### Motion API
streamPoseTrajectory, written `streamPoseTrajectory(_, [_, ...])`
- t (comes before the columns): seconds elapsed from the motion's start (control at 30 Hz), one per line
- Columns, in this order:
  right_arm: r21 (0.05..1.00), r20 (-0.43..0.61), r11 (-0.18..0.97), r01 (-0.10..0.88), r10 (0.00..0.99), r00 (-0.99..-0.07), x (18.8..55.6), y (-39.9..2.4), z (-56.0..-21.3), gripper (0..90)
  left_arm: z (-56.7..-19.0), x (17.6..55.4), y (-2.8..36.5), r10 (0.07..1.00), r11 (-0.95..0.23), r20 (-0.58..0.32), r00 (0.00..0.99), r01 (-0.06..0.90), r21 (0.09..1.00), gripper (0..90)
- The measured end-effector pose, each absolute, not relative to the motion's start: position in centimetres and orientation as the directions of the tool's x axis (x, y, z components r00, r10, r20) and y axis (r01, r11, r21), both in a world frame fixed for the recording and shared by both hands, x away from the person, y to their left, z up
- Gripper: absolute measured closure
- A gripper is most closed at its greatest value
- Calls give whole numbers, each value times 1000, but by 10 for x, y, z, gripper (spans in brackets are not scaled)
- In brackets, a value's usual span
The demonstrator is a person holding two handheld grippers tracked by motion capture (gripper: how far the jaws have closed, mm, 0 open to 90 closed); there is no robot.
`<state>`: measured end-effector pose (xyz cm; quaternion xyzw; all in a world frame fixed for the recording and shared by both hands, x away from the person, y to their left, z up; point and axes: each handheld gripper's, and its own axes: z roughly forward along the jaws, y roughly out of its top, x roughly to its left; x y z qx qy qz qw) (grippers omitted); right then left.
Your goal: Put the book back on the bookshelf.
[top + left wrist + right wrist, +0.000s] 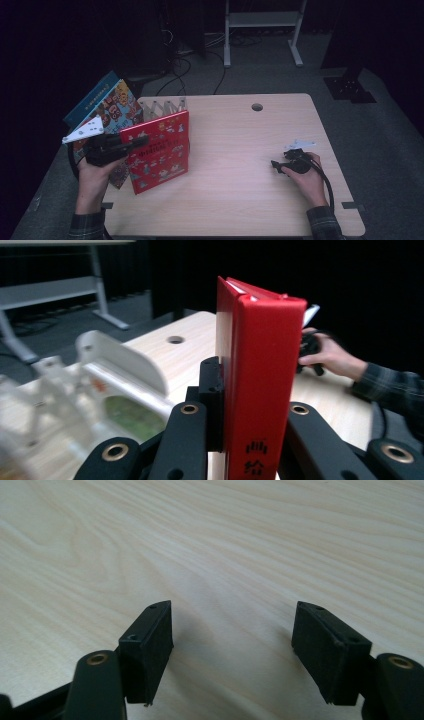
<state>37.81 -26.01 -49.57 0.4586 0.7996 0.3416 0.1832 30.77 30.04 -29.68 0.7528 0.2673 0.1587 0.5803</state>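
A red picture book [157, 150] stands upright at the left of the wooden table [240, 135], and my left gripper [140, 142] is shut on its spine edge. In the left gripper view the red book [260, 380] sits clamped between the black jaws of my left gripper [252, 400], spine toward the camera. My right gripper [277, 165] rests low over the table's right side, in a hand. In its own view my right gripper [232, 630] stands open above bare wood [200, 530], with nothing between its fingers.
A white slotted book rack [162, 106] stands behind the red book, also in the left gripper view [120, 365]. A colourful book [117, 107] and a blue book [92, 100] lean at the far left. The table has a cable hole [257, 107]. A white frame [262, 20] and cables lie beyond.
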Motion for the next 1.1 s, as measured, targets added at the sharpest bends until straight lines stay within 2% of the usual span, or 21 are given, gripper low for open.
streamPoseTrajectory(0.17, [742, 11, 322, 588, 871, -491, 380, -263, -502, 185, -292, 305, 316, 652, -176, -46, 757, 210, 962, 794])
streamPoseTrajectory(0.23, [739, 11, 318, 593, 876, -483, 381, -264, -502, 161, -292, 305, 320, 679, -164, -42, 733, 207, 964, 794])
streamPoseTrajectory(0.4, [738, 11, 314, 597, 879, -476, 381, -264, -502, 152, -295, 311, 324, 768, -151, -14, 641, 202, 968, 794])
streamPoseTrajectory(0.57, [738, 11, 314, 597, 879, -476, 381, -264, -502, 151, -300, 322, 323, 818, -155, 10, 575, 204, 967, 794])
streamPoseTrajectory(1.1, [738, 11, 314, 597, 879, -477, 381, -264, -502, 150, -325, 366, 313, 885, -108, 6, 465, 193, 975, 794])
